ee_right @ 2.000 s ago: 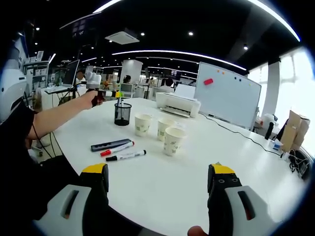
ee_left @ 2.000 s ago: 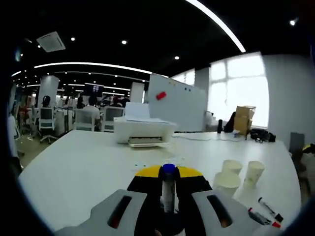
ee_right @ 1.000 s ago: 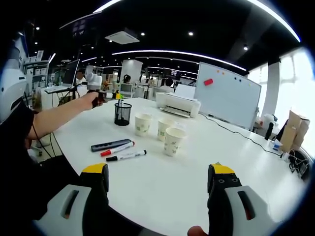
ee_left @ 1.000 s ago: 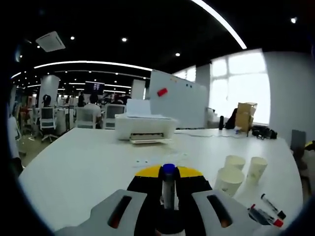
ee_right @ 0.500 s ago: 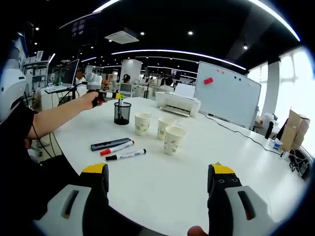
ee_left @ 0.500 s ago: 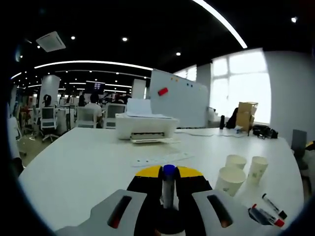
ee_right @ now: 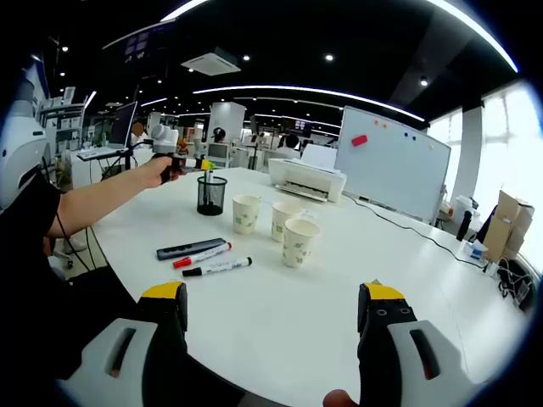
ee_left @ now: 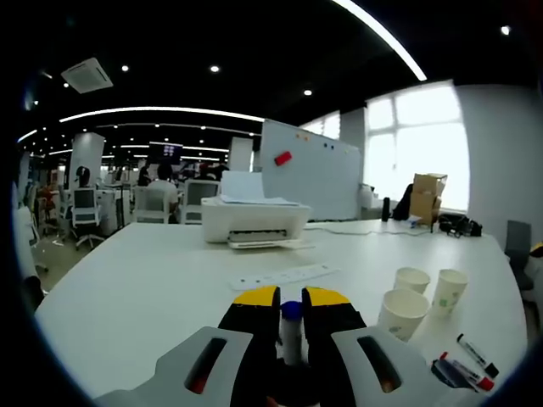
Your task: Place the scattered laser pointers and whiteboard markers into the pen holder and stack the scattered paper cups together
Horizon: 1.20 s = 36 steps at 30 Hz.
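Sinking lower between my left gripper's (ee_left: 290,312) clamped jaws, the marker (ee_left: 291,329) nears the pen holder (ee_right: 210,196); right gripper's (ee_right: 276,315) jaws gape wide.

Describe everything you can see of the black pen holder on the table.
The pen holder is a black cylinder that looks like wire mesh, standing upright on the white table, left of the three paper cups in the right gripper view. The left gripper hovers just above its open top. Its contents are too small to tell.
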Available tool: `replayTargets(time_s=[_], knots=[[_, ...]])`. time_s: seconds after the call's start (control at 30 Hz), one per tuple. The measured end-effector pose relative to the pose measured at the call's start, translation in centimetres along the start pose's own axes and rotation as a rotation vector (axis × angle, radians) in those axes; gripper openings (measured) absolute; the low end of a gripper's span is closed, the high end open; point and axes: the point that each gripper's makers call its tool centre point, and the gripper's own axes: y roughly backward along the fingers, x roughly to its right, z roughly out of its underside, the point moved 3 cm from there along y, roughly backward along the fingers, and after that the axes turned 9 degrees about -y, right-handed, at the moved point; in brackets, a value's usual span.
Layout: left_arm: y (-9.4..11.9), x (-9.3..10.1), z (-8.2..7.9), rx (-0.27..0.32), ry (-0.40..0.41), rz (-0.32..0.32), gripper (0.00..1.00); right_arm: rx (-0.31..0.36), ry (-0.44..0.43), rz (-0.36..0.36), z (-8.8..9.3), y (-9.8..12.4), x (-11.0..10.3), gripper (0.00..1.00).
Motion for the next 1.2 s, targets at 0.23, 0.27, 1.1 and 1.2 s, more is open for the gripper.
replayTargets(time_s=[0.23, 0.27, 1.1, 1.2], knots=[[-0.1, -0.4, 0.0, -0.004, -0.018, -0.021, 0.17, -0.002, 0.001, -0.002, 0.0, -0.1, 0.0, 0.78], [0.0, -0.4, 0.0, -0.003, -0.017, -0.024, 0.17, -0.003, 0.001, -0.004, 0.0, -0.1, 0.0, 0.78], [0.4, -1.1, 0.4, 0.011, -0.039, -0.078, 0.30, -0.010, -0.007, -0.006, 0.4, -0.4, 0.0, 0.78], [0.5, -1.0, 0.4, 0.013, -0.042, -0.079, 0.32, -0.010, -0.008, -0.007, 0.4, -0.4, 0.0, 0.78]])
